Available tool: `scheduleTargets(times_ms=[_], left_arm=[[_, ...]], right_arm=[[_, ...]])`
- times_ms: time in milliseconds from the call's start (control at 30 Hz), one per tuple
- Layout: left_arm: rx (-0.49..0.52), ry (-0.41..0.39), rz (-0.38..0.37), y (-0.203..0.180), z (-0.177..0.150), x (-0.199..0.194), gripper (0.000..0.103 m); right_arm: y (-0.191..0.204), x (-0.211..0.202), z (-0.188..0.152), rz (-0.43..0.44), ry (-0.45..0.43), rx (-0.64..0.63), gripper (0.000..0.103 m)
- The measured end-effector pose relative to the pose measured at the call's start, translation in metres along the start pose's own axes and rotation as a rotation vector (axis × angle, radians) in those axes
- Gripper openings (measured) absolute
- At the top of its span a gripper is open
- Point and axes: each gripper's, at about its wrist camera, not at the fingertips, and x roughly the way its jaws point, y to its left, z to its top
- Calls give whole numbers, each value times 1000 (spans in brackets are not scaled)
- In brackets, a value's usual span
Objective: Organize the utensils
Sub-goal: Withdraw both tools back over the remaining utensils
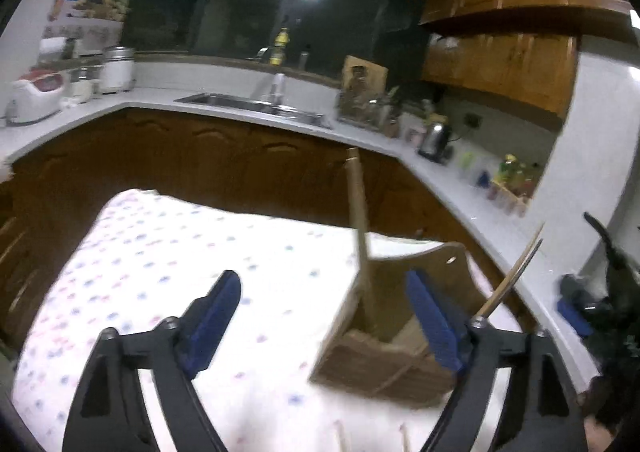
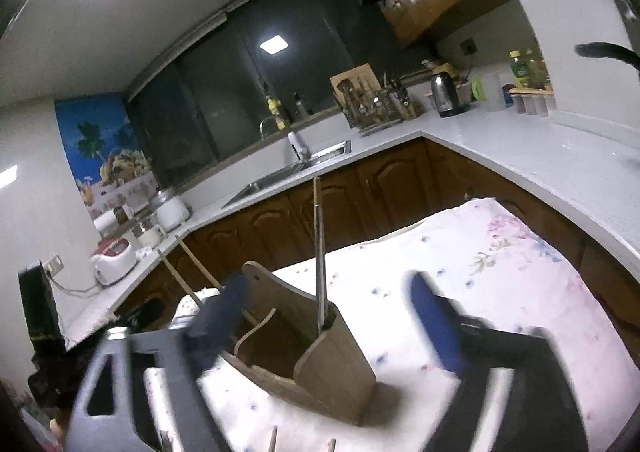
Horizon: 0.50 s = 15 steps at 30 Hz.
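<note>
- Your left tongs and right tongs both stand wide apart and empty, hovering over the cloth-covered table.
- Between them stands the wooden holder, near the table's middle, with a long wooden utensil upright in it and thin chopsticks leaning out.
- The holder looks light and tippy; the utensils are probably stiff, thin and smooth, so take them mid-shaft.
- The table's far edge drops off toward dark cabinets; open cloth lies to your left.
</note>
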Motion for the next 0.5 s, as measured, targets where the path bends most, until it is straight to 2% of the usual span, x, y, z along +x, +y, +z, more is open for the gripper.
scheduleTargets(times_ms=[100, 500], left_arm=[[-9, 18, 29, 7, -11, -23, 89], [-54, 100, 41, 21, -42, -117, 89]], right_arm=[[-2, -16, -4, 3, -5, -1, 92], [-3, -89, -46, 1, 59, 11, 92]])
